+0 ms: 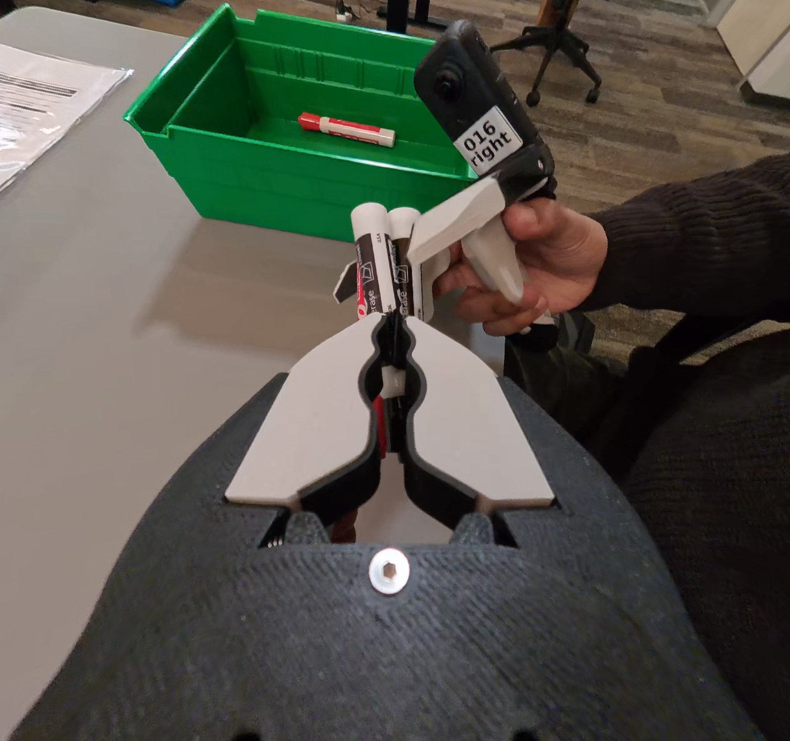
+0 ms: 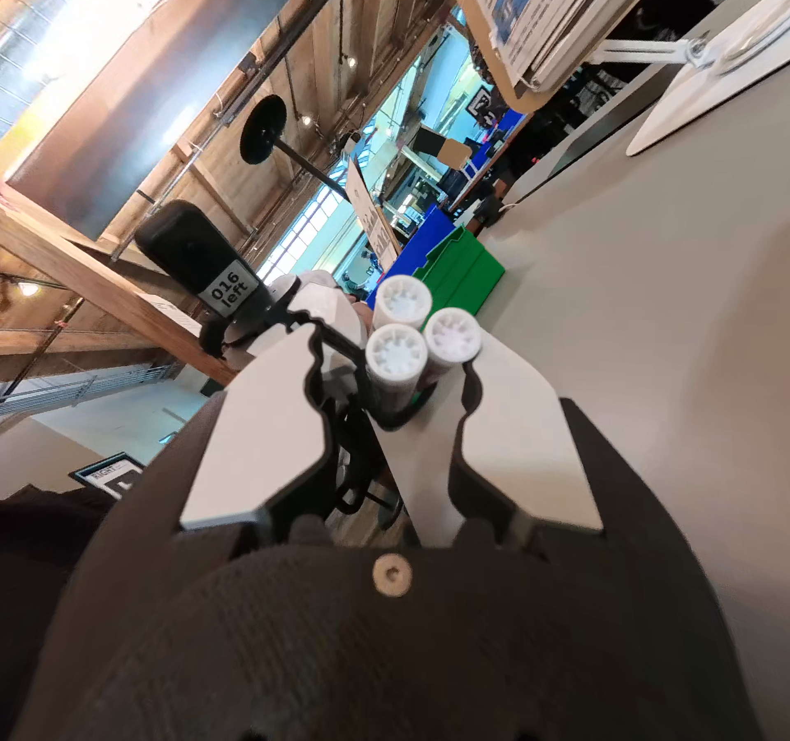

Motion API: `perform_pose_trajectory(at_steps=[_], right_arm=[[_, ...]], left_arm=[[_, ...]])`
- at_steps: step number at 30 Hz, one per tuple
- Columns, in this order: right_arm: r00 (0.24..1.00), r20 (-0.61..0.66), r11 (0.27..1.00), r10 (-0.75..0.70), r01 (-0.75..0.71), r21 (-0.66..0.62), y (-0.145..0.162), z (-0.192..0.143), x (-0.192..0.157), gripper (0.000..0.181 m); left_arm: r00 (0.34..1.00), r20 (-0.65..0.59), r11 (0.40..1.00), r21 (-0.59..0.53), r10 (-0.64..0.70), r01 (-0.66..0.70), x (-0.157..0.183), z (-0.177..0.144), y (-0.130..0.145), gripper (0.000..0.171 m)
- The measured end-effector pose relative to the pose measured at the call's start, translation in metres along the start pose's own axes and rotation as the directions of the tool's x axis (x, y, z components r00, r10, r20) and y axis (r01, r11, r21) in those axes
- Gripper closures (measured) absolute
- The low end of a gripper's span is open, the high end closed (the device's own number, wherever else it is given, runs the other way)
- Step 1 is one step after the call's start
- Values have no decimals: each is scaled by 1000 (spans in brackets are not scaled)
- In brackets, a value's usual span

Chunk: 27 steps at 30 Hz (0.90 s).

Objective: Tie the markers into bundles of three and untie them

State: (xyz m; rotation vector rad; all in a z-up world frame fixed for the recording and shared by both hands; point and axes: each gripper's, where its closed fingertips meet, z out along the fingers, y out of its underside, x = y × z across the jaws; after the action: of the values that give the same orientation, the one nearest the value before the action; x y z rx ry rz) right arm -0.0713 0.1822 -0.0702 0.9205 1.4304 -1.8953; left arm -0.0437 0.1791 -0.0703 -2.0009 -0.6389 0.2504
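**Two Grippers Met Over a Bunch of Markers**

A big pale grey table (image 1: 107, 293) held a green plastic bin (image 1: 299, 182). One red-capped marker (image 1: 346, 129) lay flat inside the bin. The left gripper (image 1: 393, 327) was squeezed nearly closed on the lower ends of a bunch of white marker pens (image 1: 382, 263), just in front of the bin. The right gripper (image 2: 387, 361) was partly open, its two fingers sitting around the same bunch (image 2: 423, 336). I could not tell if it was pressing them. A hand (image 1: 551, 259) held its handle.

An open office or lab: black wheeled office chair (image 1: 564, 28) on wood-plank floor beyond the gripper, exposed timber ceiling beams (image 2: 98, 276) overhead.
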Motion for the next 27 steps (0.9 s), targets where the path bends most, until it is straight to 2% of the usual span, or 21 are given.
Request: perform_pose_trajectory(at_steps=[7,10,13,21,25,27], right_arm=[[1000,-26,999,3,-4,-36,11,7,2,118],[1000,-15,1000,15,-15,-11,9,7,0,131],[1000,-11,1000,23,-23,1,8,8,-1,135],[997,-38,998,67,-67,-1,9,16,4,144],[993,-80,995,92,-94,-18,13,23,14,143],[988,-98,993,116,-119,-25,15,27,19,144]], left_arm=[[1000,-16,999,35,-21,22,8,2,-5,165],[1000,-27,1000,17,-6,6,12,3,-4,165],[1000,-29,1000,30,-8,8,16,3,-3,165],[996,78,999,20,40,-42,8,-1,7,164],[994,106,999,45,-31,26,-2,-5,16,163],[989,128,996,58,-71,64,-10,-10,20,153]])
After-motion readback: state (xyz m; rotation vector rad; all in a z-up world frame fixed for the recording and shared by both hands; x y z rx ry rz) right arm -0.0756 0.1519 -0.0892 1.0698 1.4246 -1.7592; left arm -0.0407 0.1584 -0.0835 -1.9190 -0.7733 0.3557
